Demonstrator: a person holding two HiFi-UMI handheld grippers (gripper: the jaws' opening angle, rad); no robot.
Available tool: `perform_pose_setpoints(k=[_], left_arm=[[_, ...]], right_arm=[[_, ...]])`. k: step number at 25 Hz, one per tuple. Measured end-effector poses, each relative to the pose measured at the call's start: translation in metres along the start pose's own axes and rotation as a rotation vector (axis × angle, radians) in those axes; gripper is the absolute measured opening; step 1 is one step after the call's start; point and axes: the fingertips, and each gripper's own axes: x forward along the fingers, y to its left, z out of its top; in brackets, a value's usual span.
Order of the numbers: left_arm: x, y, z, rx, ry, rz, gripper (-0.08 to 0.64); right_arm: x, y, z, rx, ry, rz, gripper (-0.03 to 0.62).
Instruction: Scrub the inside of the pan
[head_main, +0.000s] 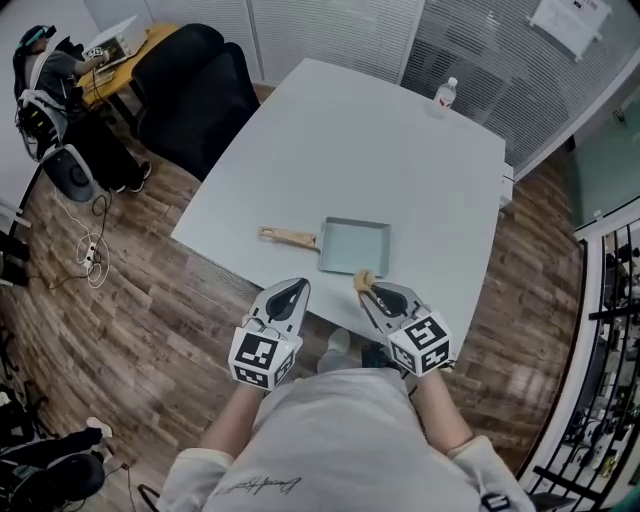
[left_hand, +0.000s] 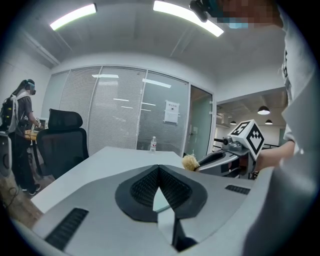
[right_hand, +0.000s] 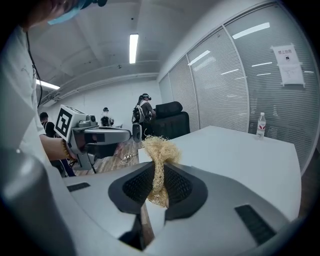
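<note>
A square pale-green pan (head_main: 356, 245) with a wooden handle (head_main: 288, 237) lies on the white table (head_main: 380, 150) near its front edge. My right gripper (head_main: 364, 287) is shut on a tan fibre scrubber (head_main: 363, 281), just in front of the pan's near rim. In the right gripper view the scrubber (right_hand: 159, 165) sticks up between the pads. My left gripper (head_main: 296, 289) is shut with nothing in it, at the table's front edge, left of the right one. The left gripper view shows its pads (left_hand: 172, 187) pressed together and the right gripper (left_hand: 197, 166) with the scrubber (left_hand: 190, 162) beside it.
A clear water bottle (head_main: 446, 93) stands at the table's far edge. A black office chair (head_main: 195, 90) sits at the table's left side. A person (head_main: 45, 75) is at a desk at the far left, with cables on the wooden floor (head_main: 90, 250).
</note>
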Motion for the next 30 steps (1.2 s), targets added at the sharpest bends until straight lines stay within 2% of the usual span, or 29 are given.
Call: perform_pose_setpoints(k=[6, 14, 30], left_arm=[[0.028, 0.002, 0.004, -0.009, 0.008, 0.023, 0.011], [0.047, 0.001, 0.011, 0.002, 0.002, 0.034, 0.011], [0.060, 0.028, 0.017, 0.025, 0.047, -0.057, 0.011]], right_arm=[[0.008, -0.029, 0.003, 0.006, 0.004, 0.029, 0.069], [0.010, -0.047, 0.009, -0.005, -0.002, 0.039, 0.069], [0.024, -0.052, 0.020, 0.027, 0.010, -0.038, 0.069]])
